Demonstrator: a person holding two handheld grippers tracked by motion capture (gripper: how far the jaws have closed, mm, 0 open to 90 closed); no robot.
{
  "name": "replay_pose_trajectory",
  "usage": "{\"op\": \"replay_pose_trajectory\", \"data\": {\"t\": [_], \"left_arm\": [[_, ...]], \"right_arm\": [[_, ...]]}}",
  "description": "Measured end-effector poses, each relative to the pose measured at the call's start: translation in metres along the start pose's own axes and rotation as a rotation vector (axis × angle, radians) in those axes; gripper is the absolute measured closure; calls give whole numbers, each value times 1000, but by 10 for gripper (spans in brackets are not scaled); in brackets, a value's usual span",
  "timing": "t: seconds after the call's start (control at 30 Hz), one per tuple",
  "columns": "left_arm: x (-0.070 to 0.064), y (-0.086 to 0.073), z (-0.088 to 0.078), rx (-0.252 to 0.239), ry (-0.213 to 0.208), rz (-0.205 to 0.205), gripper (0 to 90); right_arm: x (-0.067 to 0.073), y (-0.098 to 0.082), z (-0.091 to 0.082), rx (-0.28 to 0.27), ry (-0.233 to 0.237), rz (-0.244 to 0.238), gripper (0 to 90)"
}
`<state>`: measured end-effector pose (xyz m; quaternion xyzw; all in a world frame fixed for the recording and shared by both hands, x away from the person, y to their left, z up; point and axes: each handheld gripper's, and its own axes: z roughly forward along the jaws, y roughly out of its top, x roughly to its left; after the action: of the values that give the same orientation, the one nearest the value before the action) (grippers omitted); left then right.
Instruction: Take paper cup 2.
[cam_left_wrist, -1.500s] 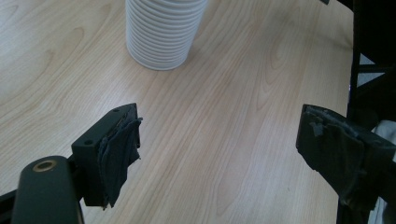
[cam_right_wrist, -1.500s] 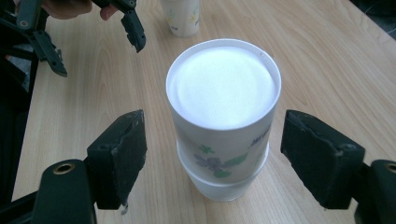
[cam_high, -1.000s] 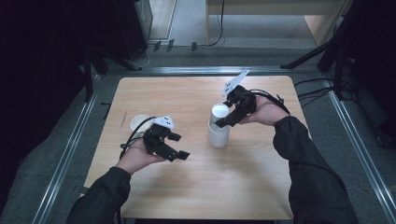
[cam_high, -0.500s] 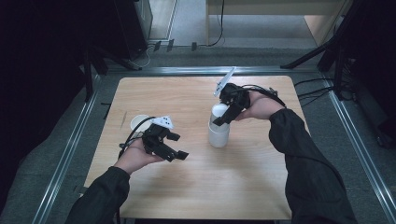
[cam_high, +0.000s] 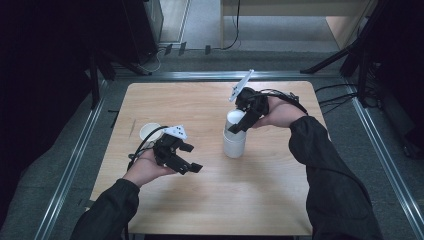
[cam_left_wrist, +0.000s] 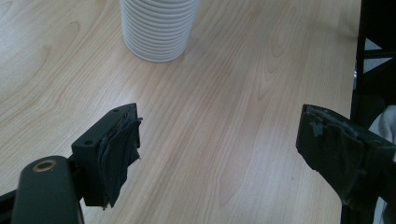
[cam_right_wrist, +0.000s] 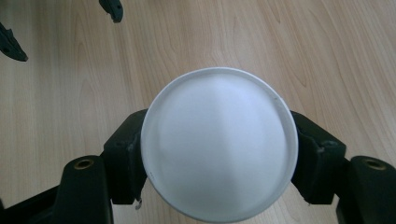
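From above, the wooden surface (cam_high: 210, 200) carries a stack of white paper cups (cam_high: 234, 142) near its middle and a single white cup (cam_high: 148, 132) standing apart near the left edge. That single cup sits just behind the left hand, touching nothing that can be made out.

The high view places the right tool (cam_high: 239, 123) at the top of the stack, angled down onto the uppermost cup. The right gripper view gives what the high one cannot: it looks straight down into that top cup (cam_right_wrist: 219, 144), with its round rim between the two black jaws, one on each side and both against the cup wall. These jaws have just been closing, and they now grip the top cup at a middling width. The tips of the other tool show at the upper left of this view.

The left tool (cam_high: 192, 167) hovers low over bare wood in front of the stack, well apart from it. The left gripper view shows its jaws standing open with nothing between them, worn padding on both, and the ribbed lower part of the stack (cam_left_wrist: 159, 28) farther off on the surface.
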<state>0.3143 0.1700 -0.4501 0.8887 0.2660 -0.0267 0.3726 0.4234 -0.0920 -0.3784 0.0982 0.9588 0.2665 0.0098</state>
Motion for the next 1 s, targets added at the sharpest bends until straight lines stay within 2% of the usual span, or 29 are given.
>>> {"op": "replay_pose_trajectory", "data": {"t": [0.2, 0.33, 0.4, 0.47, 0.57, 0.73, 1.0], "left_arm": [[-1, 0, 1, 3, 2, 1, 138], [-1, 0, 0, 2, 2, 1, 138], [-1, 0, 0, 1, 1, 0, 137], [0, 0, 0, -9, -23, -10, 137], [1, 0, -1, -13, -24, -13, 137], [1, 0, -2, -14, -19, -7, 137], [5, -2, -5, -32, -16, -23, 137]], "right_arm": [[3, 4, -9, 3, -1, 13, 313], [3, 8, -18, -13, -9, -8, 313], [5, 10, -22, -14, -8, -3, 314], [5, 12, -26, -16, -8, -9, 315], [7, 16, -32, -20, -10, -19, 315], [12, 23, -48, -29, -18, -35, 316], [18, 36, -74, -20, -50, -54, 317]]}}
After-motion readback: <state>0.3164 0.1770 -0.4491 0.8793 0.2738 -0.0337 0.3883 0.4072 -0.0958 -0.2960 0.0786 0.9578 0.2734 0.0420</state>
